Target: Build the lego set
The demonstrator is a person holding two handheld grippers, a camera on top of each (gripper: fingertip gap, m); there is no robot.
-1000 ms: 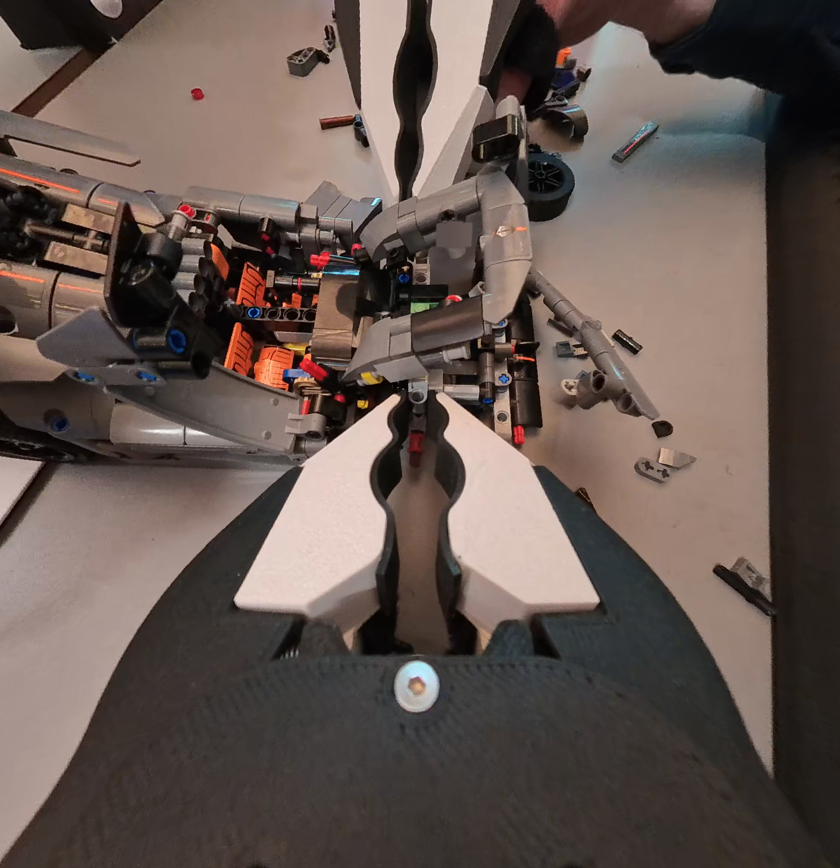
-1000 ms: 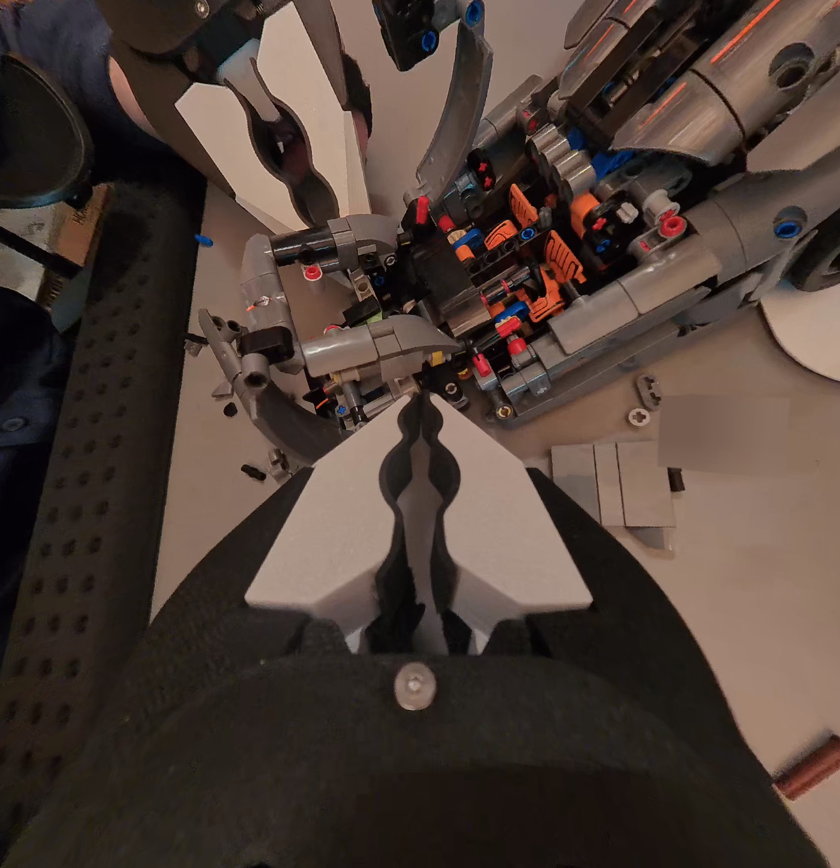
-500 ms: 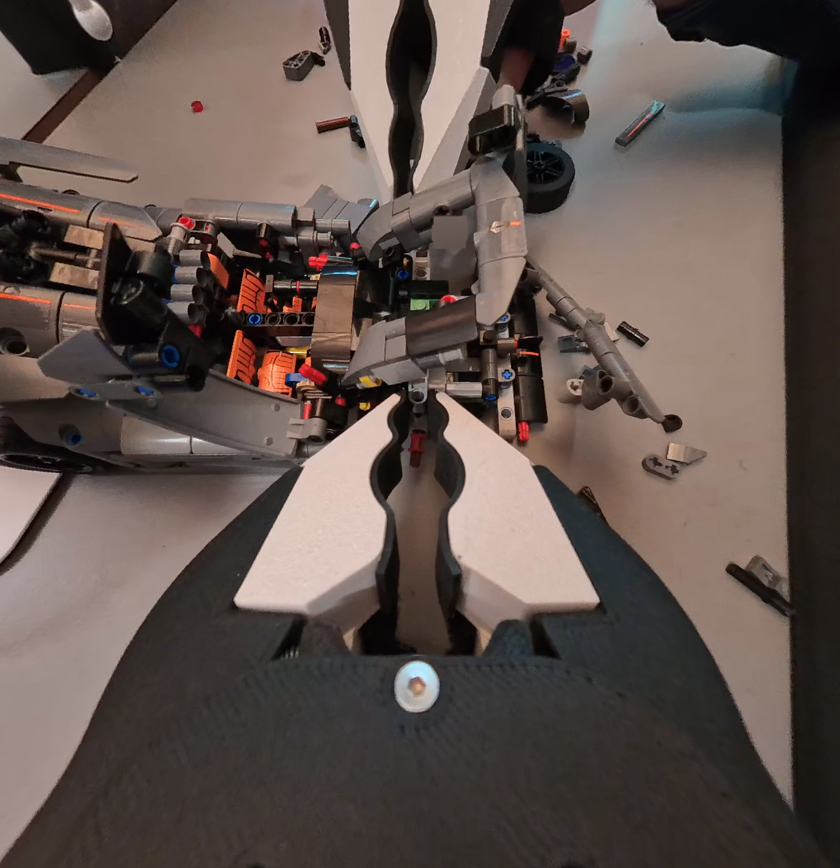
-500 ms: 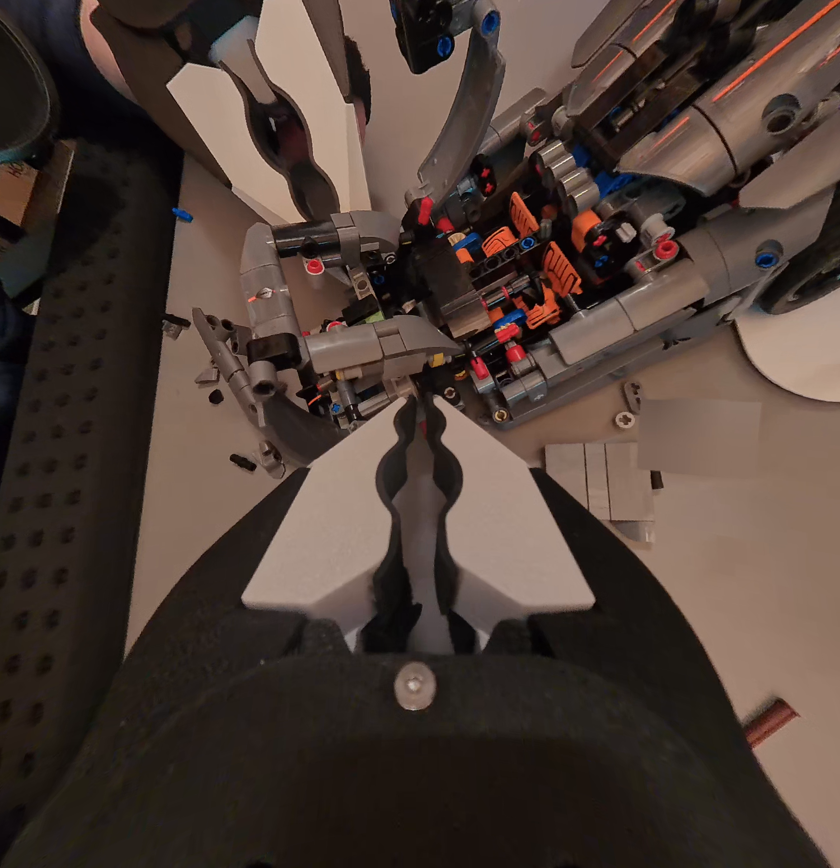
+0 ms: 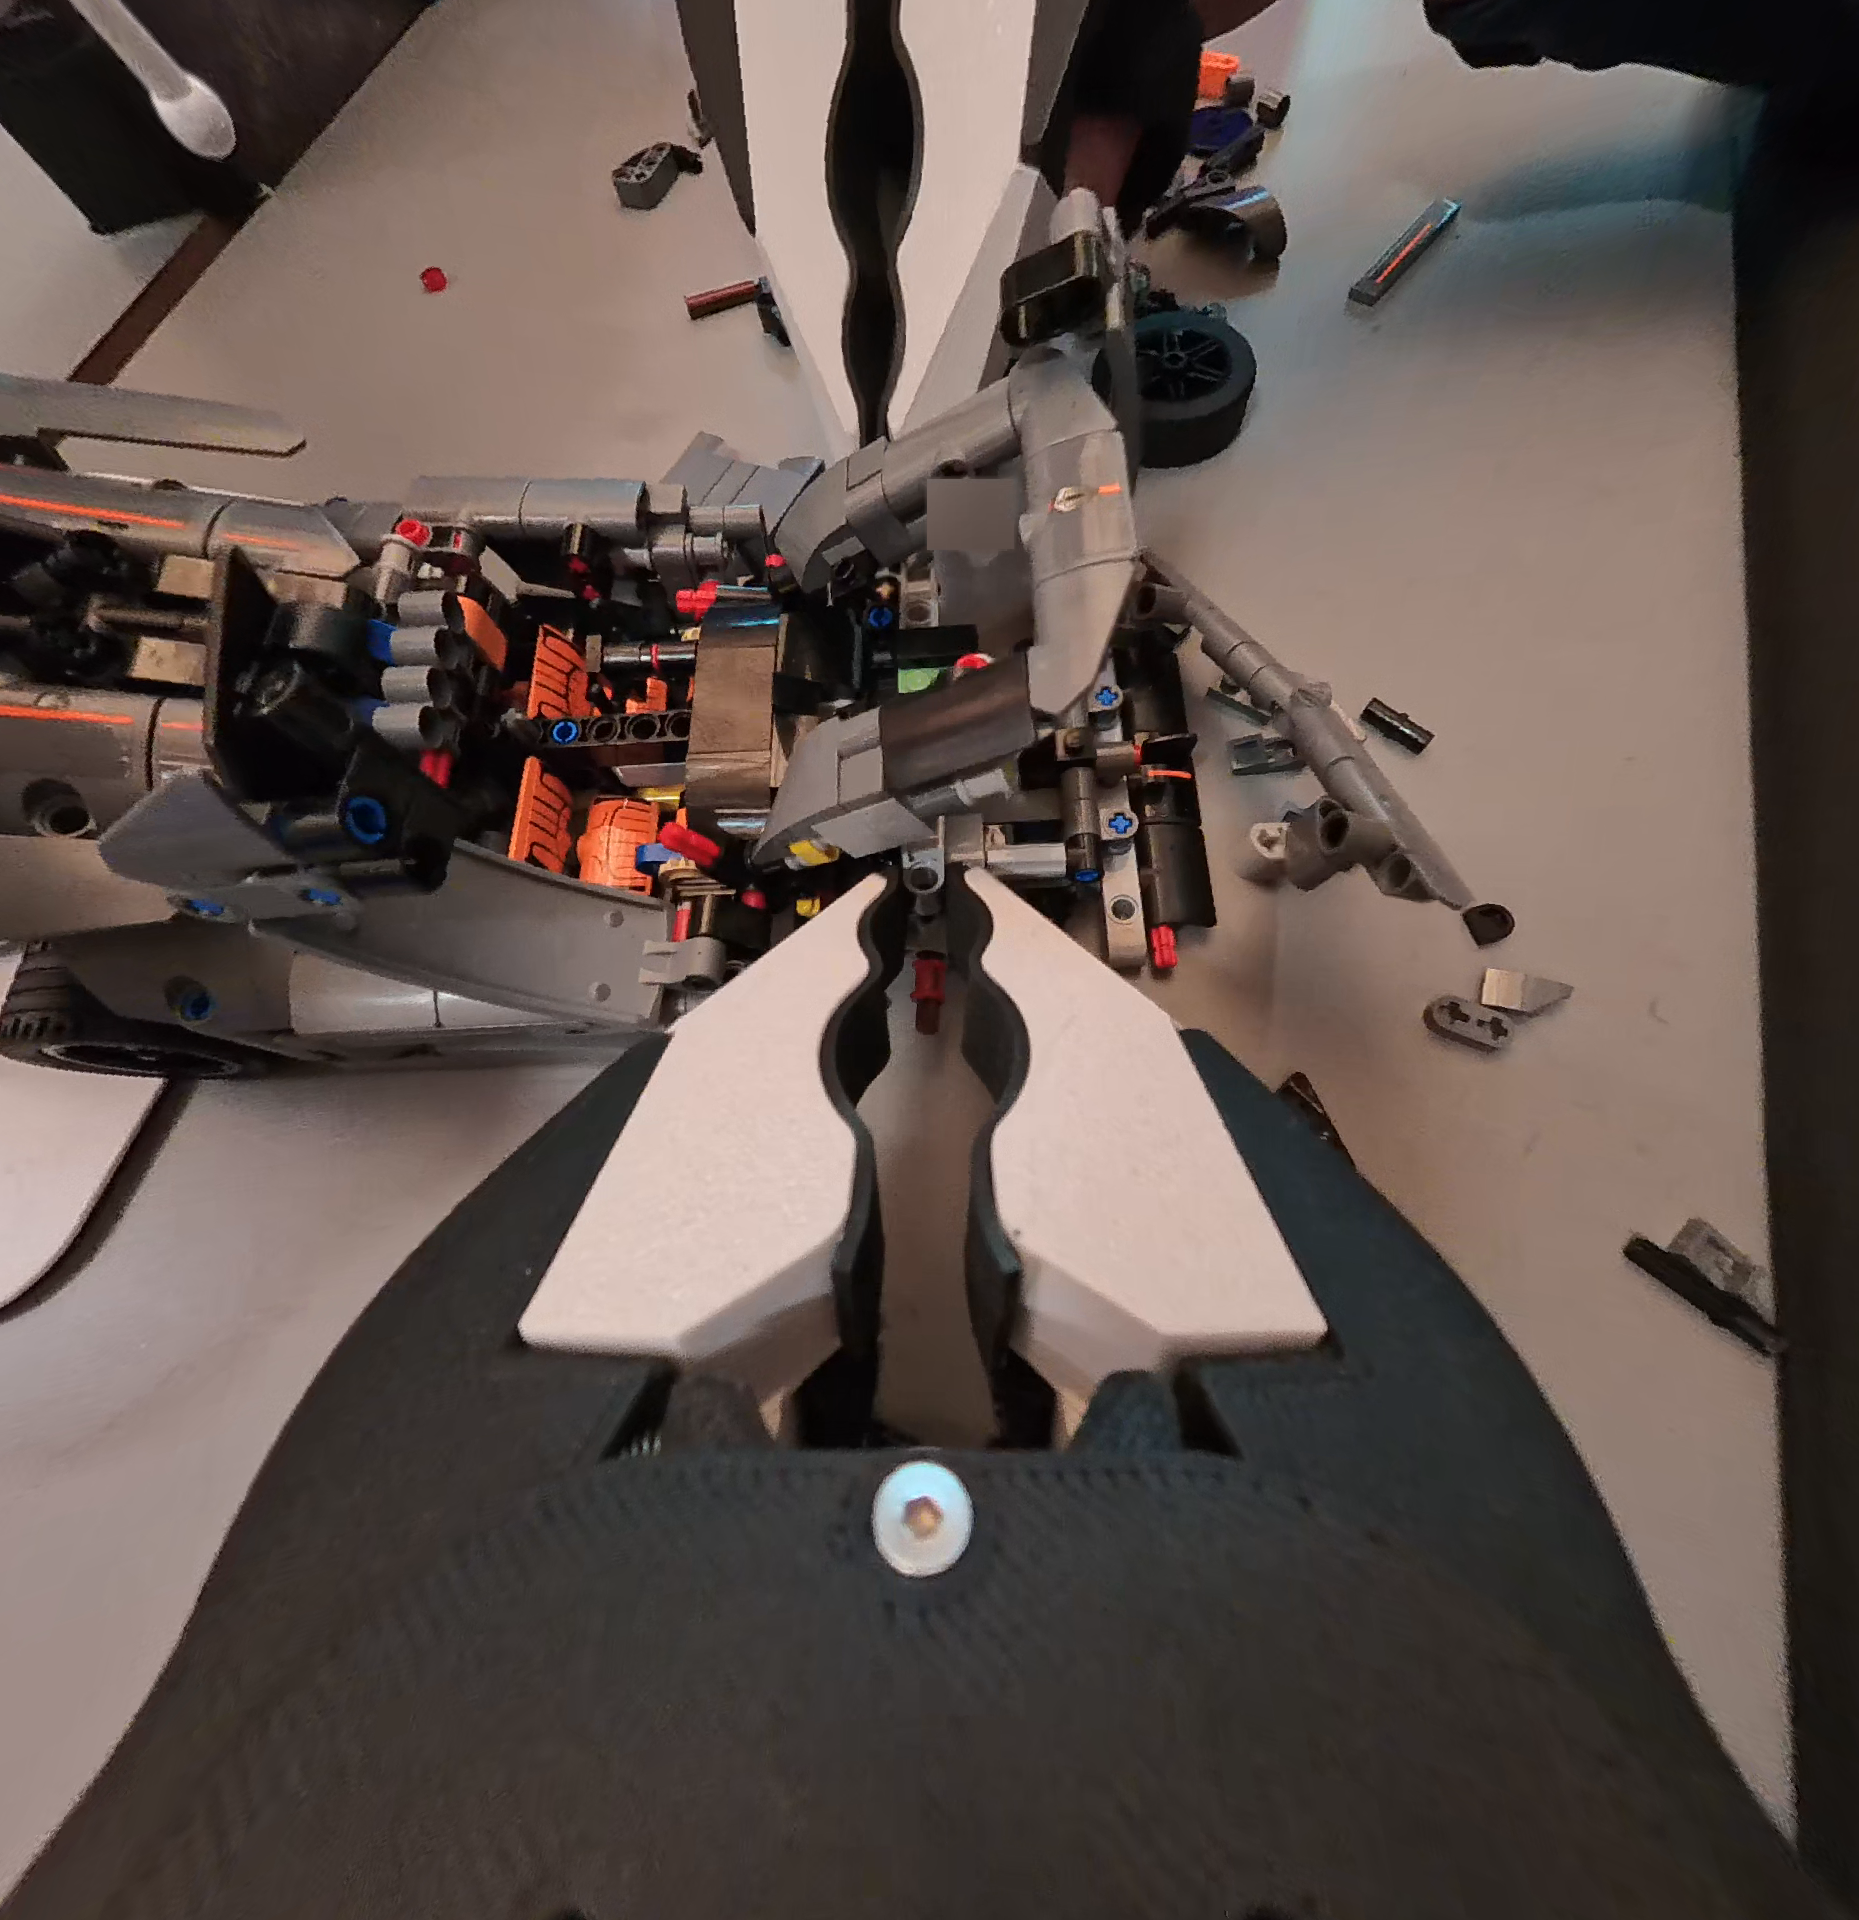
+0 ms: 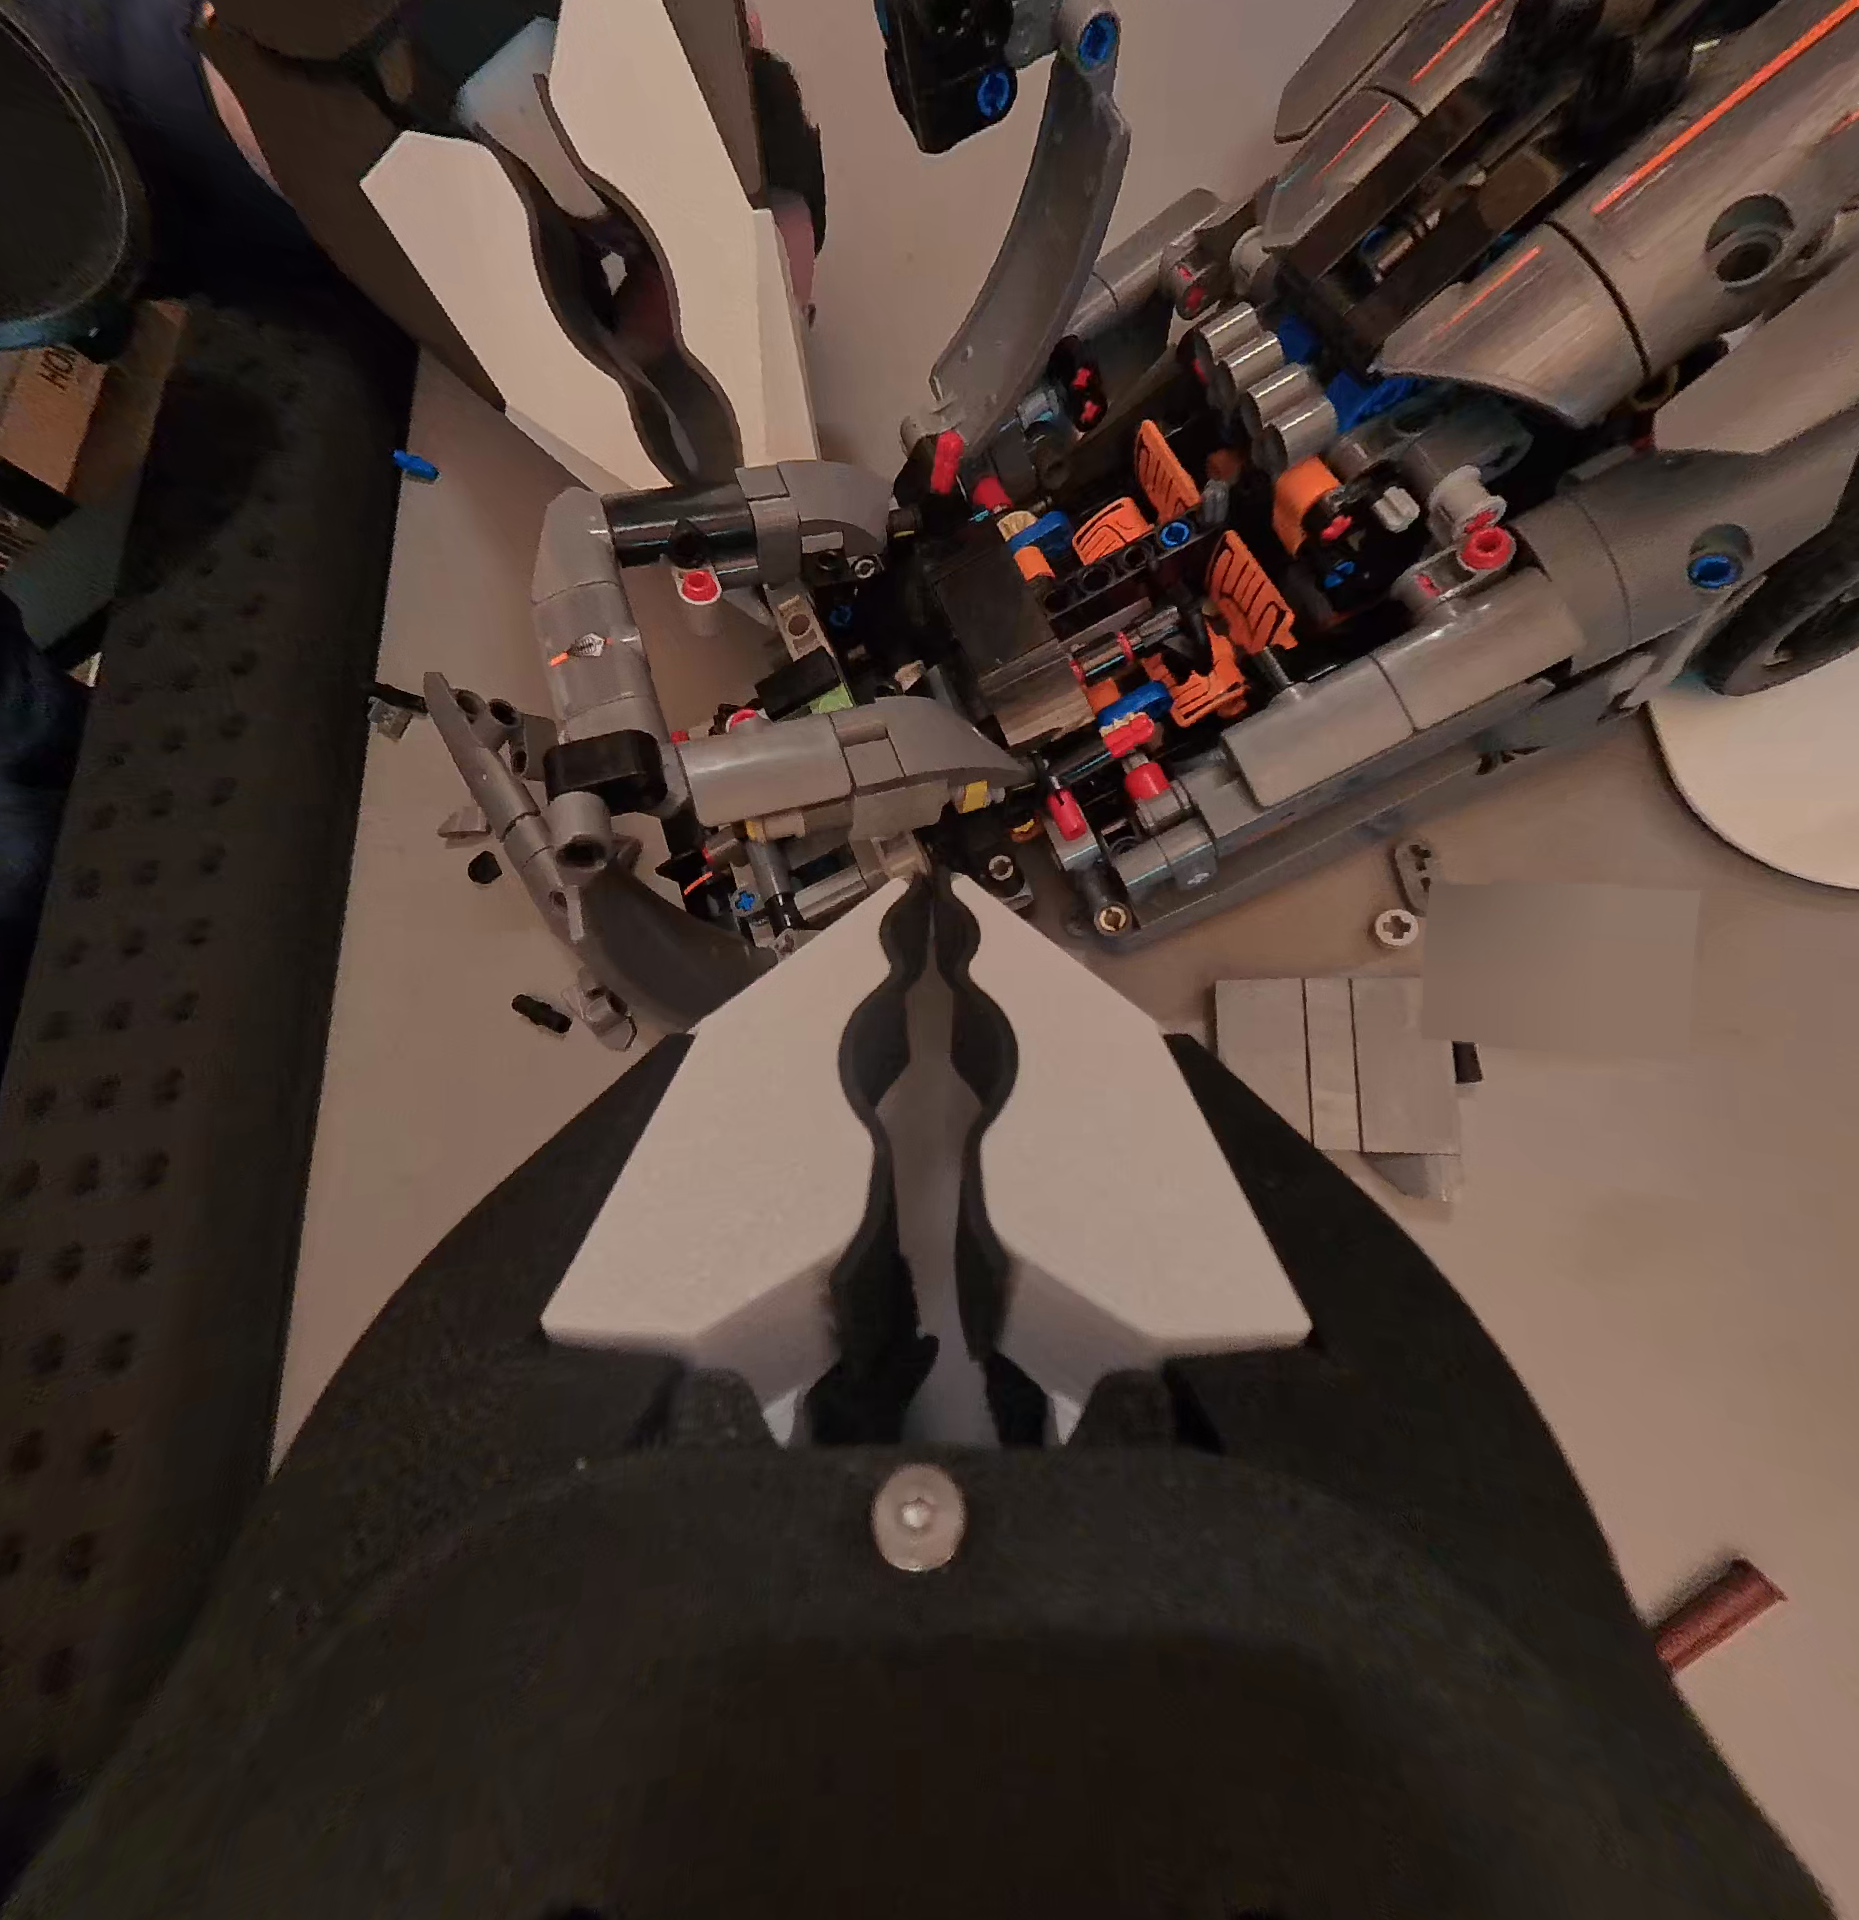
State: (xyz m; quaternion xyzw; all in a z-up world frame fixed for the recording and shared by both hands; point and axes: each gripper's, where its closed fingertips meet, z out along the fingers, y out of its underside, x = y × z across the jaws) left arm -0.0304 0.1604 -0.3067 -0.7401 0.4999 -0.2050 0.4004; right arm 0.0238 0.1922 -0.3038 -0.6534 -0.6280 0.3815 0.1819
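So I've got the big grey-and-black lego car model with orange seats [image 5: 551, 717] lying across the pale worktop [image 5: 1476, 623], its open front end pointed at the dark perforated foam strip [image 6: 125, 935] along the edge. In the left wrist view the car fills the left and middle, with its bent grey nose panel [image 5: 1076, 520] sitting between my two grippers.

My left gripper [image 5: 925, 904] is right up at the car's near side, fingers a little apart with a small red pin on a thin axle [image 5: 927, 987] sticking out of the model into the gap. Can't tell if they're actually pinching it.

My right gripper [image 6: 930, 894] is nearly clenched, tips touching the underside of the grey front section; whether it has hold of anything there, I can't tell.

Smaller stuff around: a loose black wheel [image 5: 1185, 384], a flat grey tile stack [image 6: 1330, 1060], a brown rod [image 6: 1714, 1610], and a tiny red stud [image 5: 432, 277].
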